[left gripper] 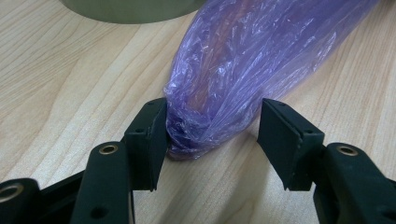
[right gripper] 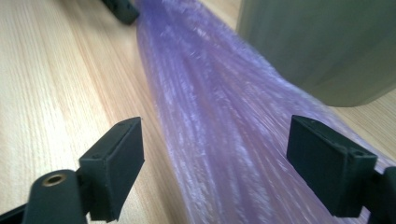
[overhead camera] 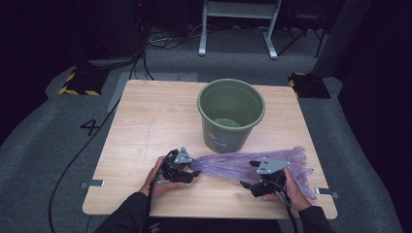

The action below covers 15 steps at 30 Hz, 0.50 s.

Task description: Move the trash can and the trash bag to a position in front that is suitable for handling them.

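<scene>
The purple bag (overhead camera: pixel 248 165) lies on the tabletop (overhead camera: pixel 145 126) just in front of the bucket (overhead camera: pixel 231 114), its long axis running crosswise from the left tongs (overhead camera: pixel 191 171) to the right tongs (overhead camera: pixel 251 174). Left tongs straddle its bunched end, one pad touching, not clamped; right tongs gape astride its middle. Floor by the tabletop reads "4" (overhead camera: pixel 90 127).

left gripper (overhead camera: pixel 193 171): fingers part open, low | right gripper (overhead camera: pixel 248 183): fingers wide apart, low
</scene>
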Motion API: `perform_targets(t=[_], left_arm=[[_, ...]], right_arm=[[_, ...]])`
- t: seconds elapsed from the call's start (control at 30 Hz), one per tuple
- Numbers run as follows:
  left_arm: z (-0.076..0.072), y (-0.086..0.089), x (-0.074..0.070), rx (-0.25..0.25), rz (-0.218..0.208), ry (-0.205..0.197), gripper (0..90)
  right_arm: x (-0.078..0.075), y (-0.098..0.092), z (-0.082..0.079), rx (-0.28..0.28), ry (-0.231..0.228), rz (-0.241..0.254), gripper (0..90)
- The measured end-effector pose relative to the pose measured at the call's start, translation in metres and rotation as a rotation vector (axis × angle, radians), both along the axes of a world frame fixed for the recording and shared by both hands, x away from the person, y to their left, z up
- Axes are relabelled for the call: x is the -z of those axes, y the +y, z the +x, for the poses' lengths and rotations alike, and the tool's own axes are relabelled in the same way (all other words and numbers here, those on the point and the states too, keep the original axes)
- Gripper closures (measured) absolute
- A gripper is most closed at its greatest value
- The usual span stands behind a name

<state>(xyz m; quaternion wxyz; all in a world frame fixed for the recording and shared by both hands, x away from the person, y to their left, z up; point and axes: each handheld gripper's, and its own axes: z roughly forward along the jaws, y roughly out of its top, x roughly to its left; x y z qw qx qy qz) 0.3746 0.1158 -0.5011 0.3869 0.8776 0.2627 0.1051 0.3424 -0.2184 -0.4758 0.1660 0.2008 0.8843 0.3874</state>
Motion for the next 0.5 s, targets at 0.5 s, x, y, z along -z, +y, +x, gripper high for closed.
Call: perform_targets(t=[0.5], left_arm=[[0.009,-0.006,0.001,0.0,-0.011,0.0,42.9]], right_arm=[[0.018,-0.005,0.033,0.15,-0.041,-0.035,16.5]])
